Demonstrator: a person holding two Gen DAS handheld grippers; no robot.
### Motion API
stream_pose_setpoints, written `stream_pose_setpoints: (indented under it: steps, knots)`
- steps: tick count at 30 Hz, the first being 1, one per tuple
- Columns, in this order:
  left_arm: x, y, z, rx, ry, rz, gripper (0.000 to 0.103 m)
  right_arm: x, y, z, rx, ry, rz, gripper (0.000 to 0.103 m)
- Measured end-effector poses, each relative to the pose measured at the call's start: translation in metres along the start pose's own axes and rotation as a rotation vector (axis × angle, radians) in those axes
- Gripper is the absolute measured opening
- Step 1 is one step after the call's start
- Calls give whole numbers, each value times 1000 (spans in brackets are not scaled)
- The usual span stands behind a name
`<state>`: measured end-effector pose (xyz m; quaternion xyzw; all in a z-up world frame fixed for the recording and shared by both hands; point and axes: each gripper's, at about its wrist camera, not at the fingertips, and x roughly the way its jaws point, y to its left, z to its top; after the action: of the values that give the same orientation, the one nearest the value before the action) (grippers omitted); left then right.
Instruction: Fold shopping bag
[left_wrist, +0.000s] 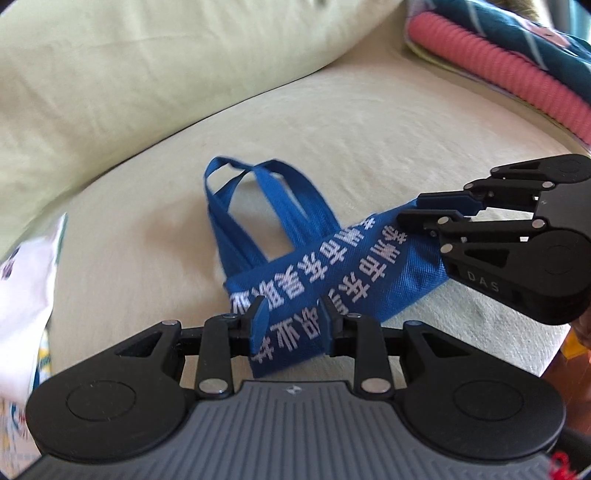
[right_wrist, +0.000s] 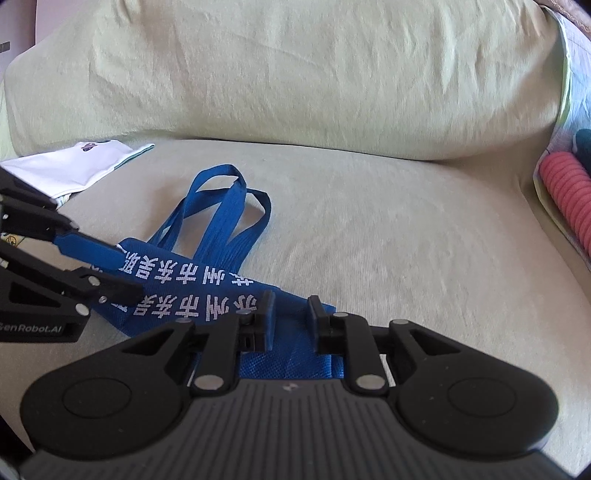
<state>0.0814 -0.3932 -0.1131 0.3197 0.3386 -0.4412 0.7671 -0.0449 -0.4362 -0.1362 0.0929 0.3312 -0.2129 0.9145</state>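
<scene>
The blue shopping bag (left_wrist: 332, 266) with white lettering is folded into a narrow band on a pale green sofa seat (left_wrist: 332, 122). Its two strap handles (left_wrist: 251, 206) trail off toward the back cushion. My left gripper (left_wrist: 293, 319) is shut across the near end of the band, with fabric bunched between its fingers. My right gripper (left_wrist: 410, 210) comes in from the right and is shut on the other end. In the right wrist view, the bag (right_wrist: 192, 284) runs from my right gripper (right_wrist: 291, 310) to my left gripper (right_wrist: 122, 273), and the handles (right_wrist: 221, 214) lie flat.
A large pale green back cushion (right_wrist: 295, 74) rises behind the seat. A white printed cloth (right_wrist: 74, 166) lies at the left end of the seat. At the right end is a pile with a pink ribbed piece (right_wrist: 565, 192) and teal fabric (left_wrist: 517, 40).
</scene>
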Motion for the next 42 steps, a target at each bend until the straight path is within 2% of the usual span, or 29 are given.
stream_pose_setpoints:
  steps: [11,17,22,32,39,42]
  knots:
    - [5,6,-3,-1,14,-9,35,0,-3,-6,19,-21,15,17]
    - [4,7,-3,15,20,-12,35,-7,3,6,3,-10,-7,18]
    - [4,7,-4,26,20,-12,35,-15,1,16,63,10,-8,19]
    - [6,3,-3,48,14,-9,35,-5,-5,3,98,30,-2,20]
    - [4,1,-4,80,-1,-5,35,-9,-2,6,55,21,7,22]
    - [3,-1,-5,110,-9,-2,35,-23,-2,6,-38,-29,52,29]
